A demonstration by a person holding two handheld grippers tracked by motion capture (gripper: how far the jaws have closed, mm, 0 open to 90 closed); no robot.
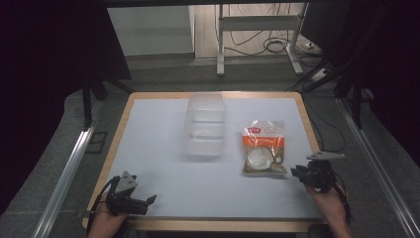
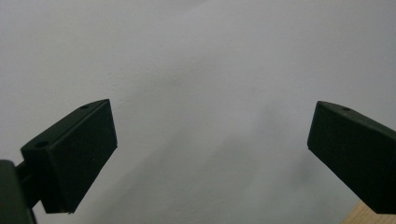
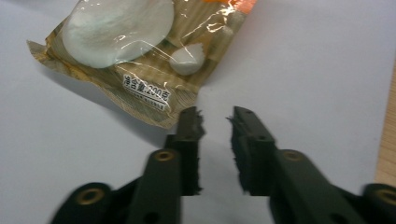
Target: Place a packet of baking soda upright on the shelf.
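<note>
While the right gripper (image 1: 303, 173) sits just off the near right corner of the food packet (image 1: 264, 148), its fingers (image 3: 190, 128) stand close together with a narrow gap between them and nothing in it; the packet's corner lies beside the left finger, not between the two. That is where I would expect trouble: if the gripper goes forward as it is, a finger tip will likely shove the flat packet across the smooth table (image 1: 163, 148) instead of catching its edge, and the thin crinkly film could slip out of a shallow pinch. The packet lies on the right half of the table, just right of the clear plastic container (image 1: 204, 124) and apart from it. From above I can see the whole layout, container included, and the left gripper (image 1: 132, 197) resting near the front left corner, well away from everything. The right gripper view gives what the high view cannot: the printed label, the white round contents, and how the corner misses the gap. The left gripper view shows its fingers (image 2: 77, 151) spread wide over bare table.
</note>
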